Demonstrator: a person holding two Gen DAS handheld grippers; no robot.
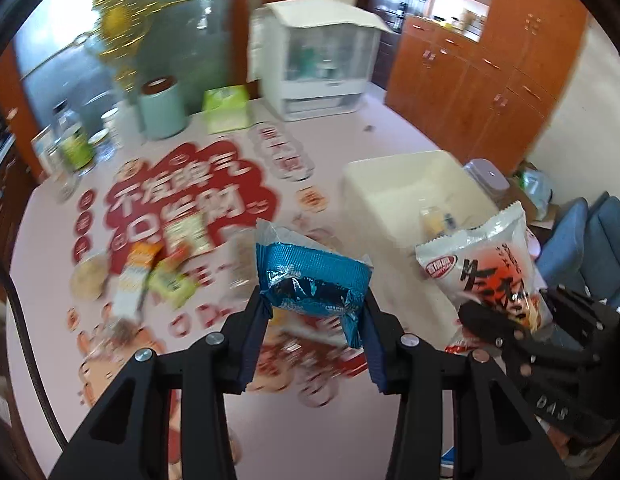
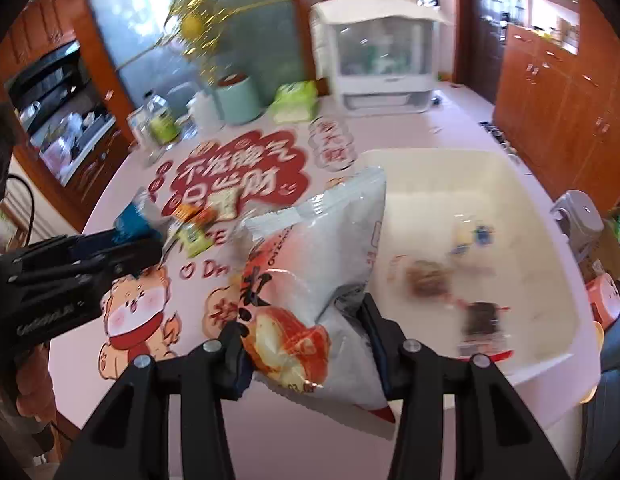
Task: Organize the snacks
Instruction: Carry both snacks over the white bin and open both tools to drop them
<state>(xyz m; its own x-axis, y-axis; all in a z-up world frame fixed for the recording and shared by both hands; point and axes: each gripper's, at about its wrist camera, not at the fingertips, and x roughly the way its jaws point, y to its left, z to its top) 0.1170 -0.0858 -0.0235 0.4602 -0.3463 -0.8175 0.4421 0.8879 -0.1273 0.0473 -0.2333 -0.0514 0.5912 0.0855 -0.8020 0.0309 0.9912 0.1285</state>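
Currently my left tongs [image 1: 316, 312] clamp a blue snack packet [image 1: 314, 280], right tongs [image 2: 306, 336] clamp a white bread bag [image 2: 330, 256], both held above the counter [image 1: 350, 128]. Cream bin [image 2: 450, 176] contents and loose snacks [image 1: 150, 272] too blurred to identify.

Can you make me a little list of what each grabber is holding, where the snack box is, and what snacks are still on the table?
left gripper: shut on the blue packet, lifted off the table
right gripper: shut on the white packet, also lifted
white bin: on the table, to the right of the grippers
inside the bin: a few small snacks, too blurred to name
snacks still on the table: orange packet, green packet, others blurred
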